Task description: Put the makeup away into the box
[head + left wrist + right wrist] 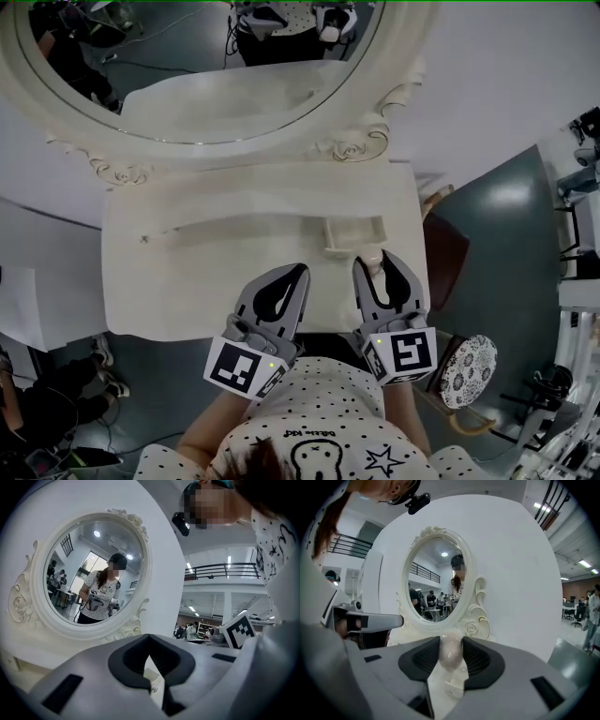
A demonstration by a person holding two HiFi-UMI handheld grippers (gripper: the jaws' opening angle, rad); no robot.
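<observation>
A cream tabletop [178, 281] fills the middle of the head view. An oval mirror [206, 66] in a carved cream frame rises along its far edge. The tabletop's left half is bare.

The left gripper [298, 274] hovers over the tabletop's near edge, left of centre, and points toward the mirror. In the left gripper view [149, 640] its dark fingers [123, 665] meet at their tips. Nothing sits in the hollow between them, only pale tabletop below.

Right of that gripper's tip and a little farther back, a small open cream box [330, 236] sits on the tabletop near the mirror's foot.

The right gripper [375, 268] is just in front of the box, near the tabletop's right side. Its fingers [399, 277] are clamped on a small, pale, rounded makeup item [372, 259]. In the right gripper view [451, 645] that item [451, 652] shows as a milky, slightly pinkish, glossy knob pinched between the two ribbed pads [480, 660]. It stands upright against the mirror's carved base. The item is held above the tabletop, close to the box and not inside it.

Farther right, off the tabletop, a round stool [473, 370] with a patterned top stands on the dark floor.
</observation>
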